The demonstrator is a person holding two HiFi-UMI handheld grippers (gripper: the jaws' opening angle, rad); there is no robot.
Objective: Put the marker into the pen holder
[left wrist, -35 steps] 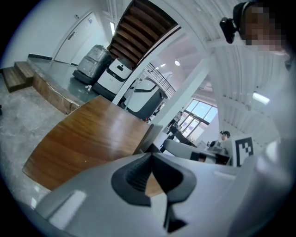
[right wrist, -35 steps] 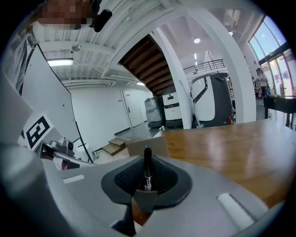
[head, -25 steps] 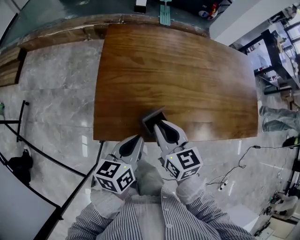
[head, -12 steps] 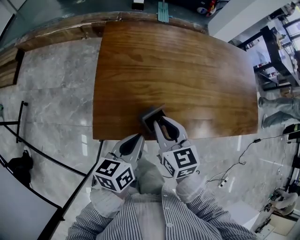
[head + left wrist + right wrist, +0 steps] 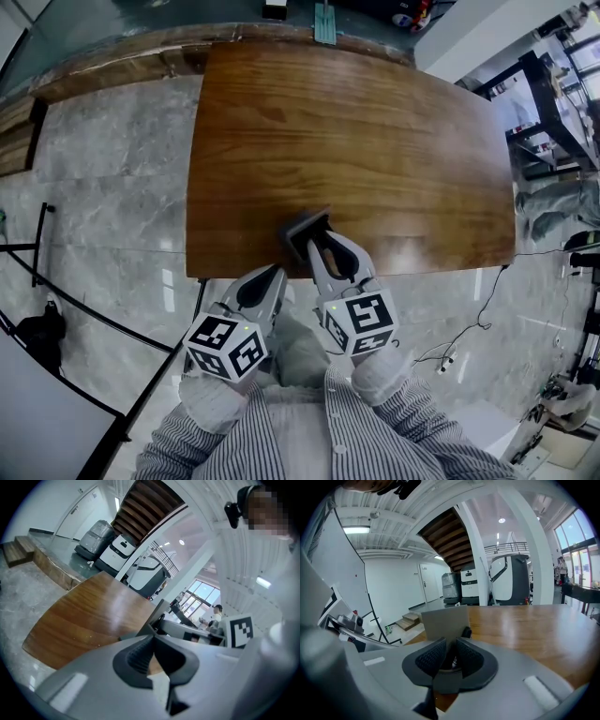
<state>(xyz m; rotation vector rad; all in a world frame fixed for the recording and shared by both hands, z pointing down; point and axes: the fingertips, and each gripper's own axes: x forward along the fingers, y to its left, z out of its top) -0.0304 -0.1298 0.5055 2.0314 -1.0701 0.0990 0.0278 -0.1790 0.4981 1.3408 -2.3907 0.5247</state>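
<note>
A grey square pen holder (image 5: 302, 228) stands at the near edge of the wooden table (image 5: 356, 141). My right gripper (image 5: 317, 246) reaches its tips over the holder's mouth. In the right gripper view its ribbed pads (image 5: 432, 657) sit close together with the dark marker (image 5: 453, 662) pinched between them, just in front of the holder's grey wall (image 5: 445, 620). A black end (image 5: 466, 632) shows beside that wall. My left gripper (image 5: 277, 275) hangs just off the table edge, left of the holder, with its pads (image 5: 140, 653) pressed together on nothing.
Grey marble floor (image 5: 112, 187) surrounds the table. A black metal frame (image 5: 84, 309) runs along the floor at the left. Cables (image 5: 469, 337) lie on the floor at the right, and cluttered furniture (image 5: 553, 103) stands at the far right.
Almost nothing differs. The head view has shifted slightly, and both grippers keep their places by the pen holder.
</note>
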